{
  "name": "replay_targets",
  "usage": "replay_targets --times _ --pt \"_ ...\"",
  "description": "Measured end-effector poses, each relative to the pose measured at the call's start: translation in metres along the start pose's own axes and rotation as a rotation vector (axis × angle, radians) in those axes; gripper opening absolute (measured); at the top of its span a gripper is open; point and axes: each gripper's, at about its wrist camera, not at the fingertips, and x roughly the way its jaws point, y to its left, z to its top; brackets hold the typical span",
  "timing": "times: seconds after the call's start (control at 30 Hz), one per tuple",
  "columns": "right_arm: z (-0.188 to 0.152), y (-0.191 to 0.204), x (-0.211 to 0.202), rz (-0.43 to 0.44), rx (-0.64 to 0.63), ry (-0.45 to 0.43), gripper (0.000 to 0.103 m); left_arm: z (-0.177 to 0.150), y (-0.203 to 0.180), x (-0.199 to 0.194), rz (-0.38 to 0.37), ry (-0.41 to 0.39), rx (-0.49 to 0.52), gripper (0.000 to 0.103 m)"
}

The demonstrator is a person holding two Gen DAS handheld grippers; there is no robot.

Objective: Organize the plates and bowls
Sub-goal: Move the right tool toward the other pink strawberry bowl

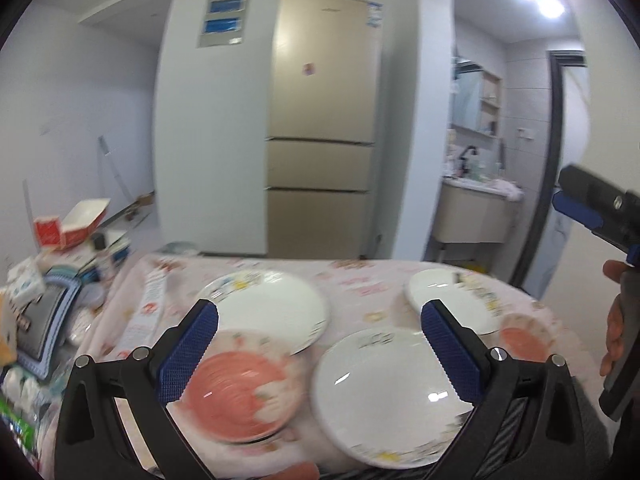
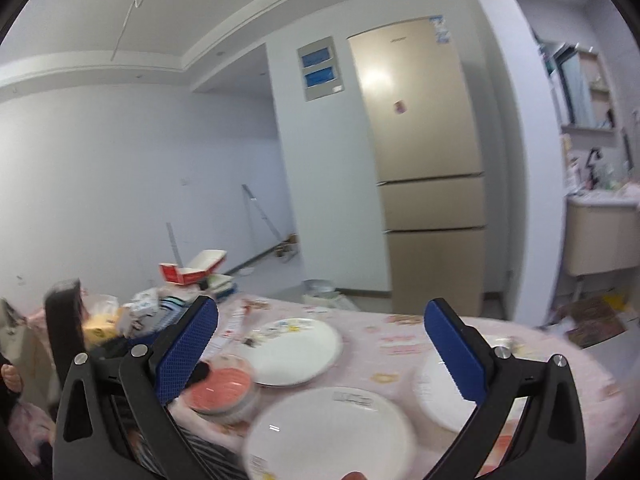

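On the pink tablecloth (image 1: 352, 280) lie three white plates: one far left (image 1: 268, 304), one near (image 1: 380, 392), one far right (image 1: 456, 296). A pink bowl (image 1: 240, 392) sits near left, a smaller pink bowl (image 1: 524, 336) at the right. My left gripper (image 1: 320, 356) is open and empty above the near bowl and plate. My right gripper (image 2: 320, 360) is open and empty above the table; it sees the near plate (image 2: 328, 432), the far plate (image 2: 292, 352), the right plate (image 2: 440, 396) and the pink bowl (image 2: 224, 390). The right gripper also shows in the left wrist view (image 1: 584, 208).
Clutter of boxes and packets (image 1: 52, 280) fills the table's left end, with a red and white box (image 1: 72, 224). A gold fridge (image 1: 320, 120) stands beyond the table. A bathroom vanity (image 1: 476, 208) is at the right.
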Motion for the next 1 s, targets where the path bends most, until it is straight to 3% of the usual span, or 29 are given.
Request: replay_targets --times 0.2,0.43,0.6,1.0 --pt "0.003 -0.031 -0.042 -0.128 -0.022 -0.004 0.103 0.019 -0.058 0.007 -0.158 0.019 0.064 0.103" --pt "-0.010 -0.063 -0.062 -0.188 -0.017 0.054 0.103 0.030 -0.109 0.022 -0.305 0.075 0.107 0.103" --pt "-0.024 -0.093 -0.070 -0.183 0.048 0.083 0.103 0.032 -0.134 0.039 -0.333 0.119 0.125 0.103" --pt "-0.073 -0.145 -0.070 -0.186 0.170 0.240 0.103 -0.007 -0.171 0.103 -0.440 0.368 0.139 0.103"
